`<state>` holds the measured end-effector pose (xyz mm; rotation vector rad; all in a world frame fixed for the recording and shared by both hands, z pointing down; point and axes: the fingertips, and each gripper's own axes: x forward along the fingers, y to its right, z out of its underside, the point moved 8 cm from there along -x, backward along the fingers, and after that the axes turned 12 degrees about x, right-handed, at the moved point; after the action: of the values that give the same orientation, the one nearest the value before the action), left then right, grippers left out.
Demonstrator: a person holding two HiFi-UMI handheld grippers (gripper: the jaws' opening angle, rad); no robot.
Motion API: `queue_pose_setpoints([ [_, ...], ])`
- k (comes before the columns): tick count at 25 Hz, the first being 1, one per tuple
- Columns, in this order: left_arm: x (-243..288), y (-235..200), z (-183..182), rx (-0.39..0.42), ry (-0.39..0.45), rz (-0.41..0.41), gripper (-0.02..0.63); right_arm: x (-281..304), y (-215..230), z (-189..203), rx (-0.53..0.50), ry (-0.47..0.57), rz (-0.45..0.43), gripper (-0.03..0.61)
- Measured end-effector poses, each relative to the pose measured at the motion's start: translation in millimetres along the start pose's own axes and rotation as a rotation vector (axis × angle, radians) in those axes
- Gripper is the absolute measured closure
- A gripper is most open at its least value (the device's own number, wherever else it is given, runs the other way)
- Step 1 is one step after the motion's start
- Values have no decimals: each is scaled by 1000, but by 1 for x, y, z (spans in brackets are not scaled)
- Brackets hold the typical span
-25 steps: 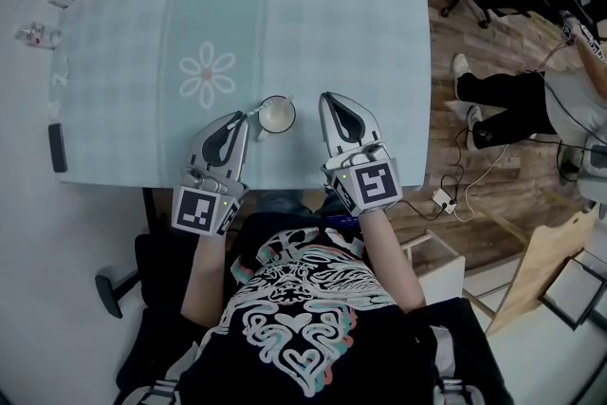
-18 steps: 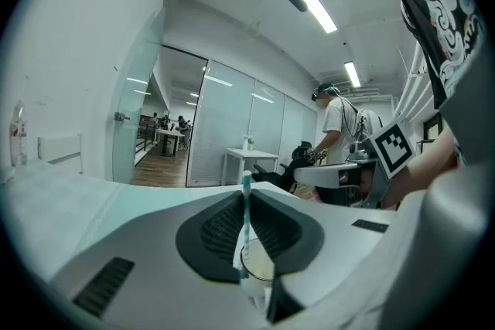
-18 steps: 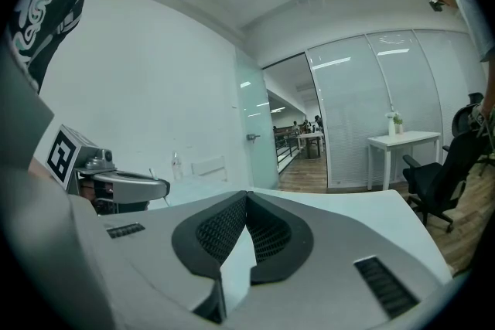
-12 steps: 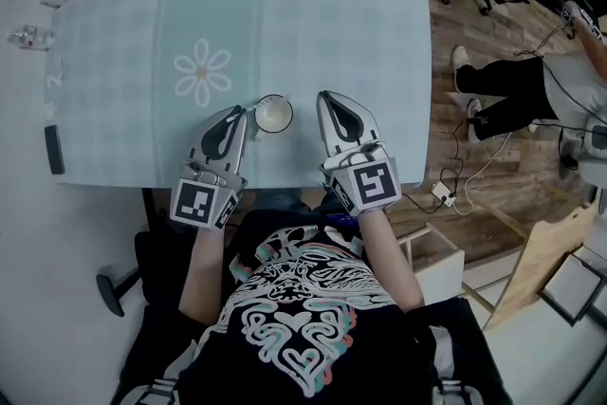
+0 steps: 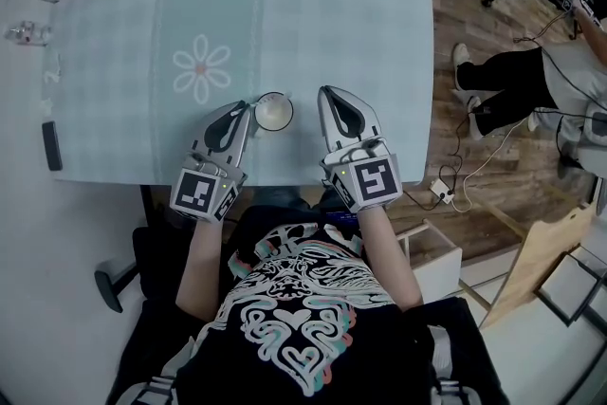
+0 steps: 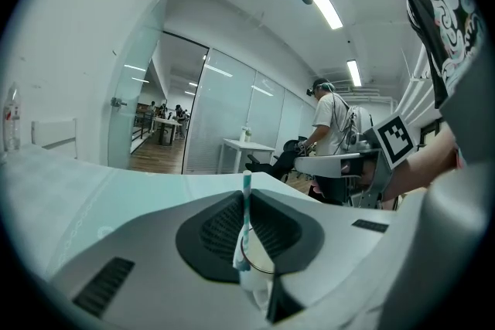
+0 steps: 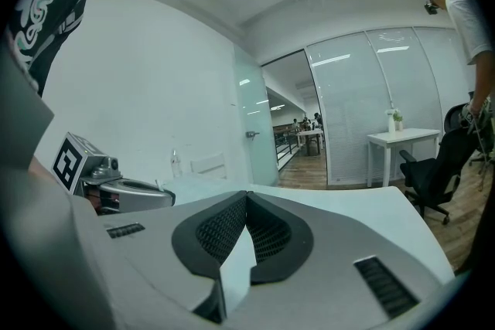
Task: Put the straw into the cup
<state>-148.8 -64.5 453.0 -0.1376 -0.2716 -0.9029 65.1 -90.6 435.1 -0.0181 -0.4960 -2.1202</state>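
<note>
The left gripper is shut on the striped straw, which is held upright. It has been lowered slightly, so its tip is now set just beside the cup, at the cup's 9 o'clock. Insertion is judged near. The forearm is held almost level. The right gripper is closed, empty, at 3 o'clock.
</note>
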Motion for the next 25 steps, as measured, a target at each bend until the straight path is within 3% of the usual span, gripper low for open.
queue_pose_setpoints([
  [20,11,9,2,-76,-13,113,584,-12,2,-3,-7,-3,11,579],
  [25,20,0,3,-104,-27,91,577,-10,6,-3,-4,-13,28,579],
])
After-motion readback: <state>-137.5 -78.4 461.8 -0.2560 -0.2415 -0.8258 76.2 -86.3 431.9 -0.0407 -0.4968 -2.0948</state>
